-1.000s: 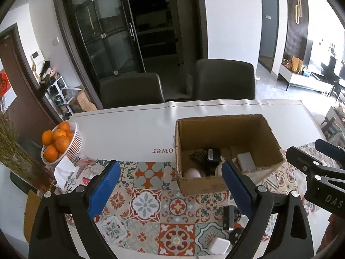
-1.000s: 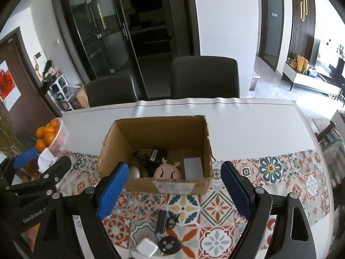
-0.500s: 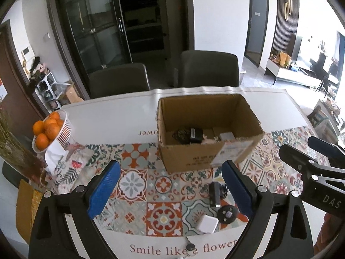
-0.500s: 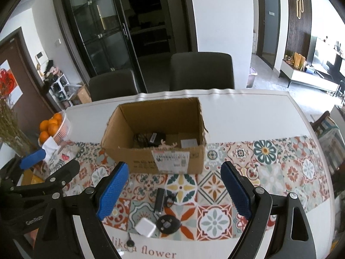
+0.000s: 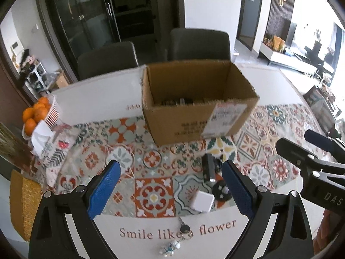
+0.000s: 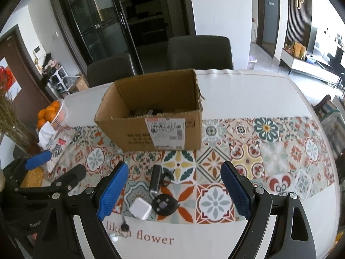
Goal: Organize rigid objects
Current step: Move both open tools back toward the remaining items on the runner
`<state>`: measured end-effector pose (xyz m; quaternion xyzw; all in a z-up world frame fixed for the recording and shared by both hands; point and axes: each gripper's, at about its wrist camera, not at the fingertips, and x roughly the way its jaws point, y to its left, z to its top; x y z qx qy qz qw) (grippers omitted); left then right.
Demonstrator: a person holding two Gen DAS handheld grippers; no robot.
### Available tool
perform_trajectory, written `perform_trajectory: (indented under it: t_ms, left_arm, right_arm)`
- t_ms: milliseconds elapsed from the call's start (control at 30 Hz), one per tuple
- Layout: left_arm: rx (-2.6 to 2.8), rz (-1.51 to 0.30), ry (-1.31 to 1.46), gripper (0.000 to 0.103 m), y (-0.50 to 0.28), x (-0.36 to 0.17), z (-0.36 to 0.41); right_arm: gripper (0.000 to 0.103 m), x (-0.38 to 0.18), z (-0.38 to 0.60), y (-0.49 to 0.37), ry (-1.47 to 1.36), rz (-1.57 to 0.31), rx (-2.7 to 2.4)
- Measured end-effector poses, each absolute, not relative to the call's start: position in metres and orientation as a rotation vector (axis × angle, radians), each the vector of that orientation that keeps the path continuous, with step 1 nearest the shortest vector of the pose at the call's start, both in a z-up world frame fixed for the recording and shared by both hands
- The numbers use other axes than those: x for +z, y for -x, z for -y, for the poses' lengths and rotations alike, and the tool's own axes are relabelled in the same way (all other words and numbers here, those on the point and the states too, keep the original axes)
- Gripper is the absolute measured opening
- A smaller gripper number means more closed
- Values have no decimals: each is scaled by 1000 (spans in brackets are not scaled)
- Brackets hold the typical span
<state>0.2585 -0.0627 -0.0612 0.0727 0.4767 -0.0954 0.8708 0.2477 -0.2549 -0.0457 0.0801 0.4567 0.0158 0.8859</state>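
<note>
On the table (image 6: 248, 90), a white charger (image 6: 141, 208), a black adapter (image 6: 155, 178) and a round black disc (image 6: 165, 204) are seen before the cardboard box (image 6: 155, 118). Both the left hand-held gripper (image 5: 170, 191) and right hand-held gripper (image 6: 174, 192) are held spread, with nothing gripped.

The tablecloth (image 5: 215, 237) reads "Smile like a flower" on its white border near the box (image 5: 194, 116). The right gripper (image 5: 319, 149) body shows "DAS". The box label's print is unreadable.
</note>
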Motion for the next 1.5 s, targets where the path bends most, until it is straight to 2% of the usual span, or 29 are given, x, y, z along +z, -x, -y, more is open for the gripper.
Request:
perform_trajectory:
  t_ms: [700, 1500]
  left_arm:
    - [-279, -1175, -213, 95, -245, -132, 79]
    - [-355, -1278, -280, 94, -236, -198, 98]
  right_arm:
    - [87, -111, 260, -227, -181, -1113, 16]
    - [87, -180, 267, -210, -193, -1295, -9]
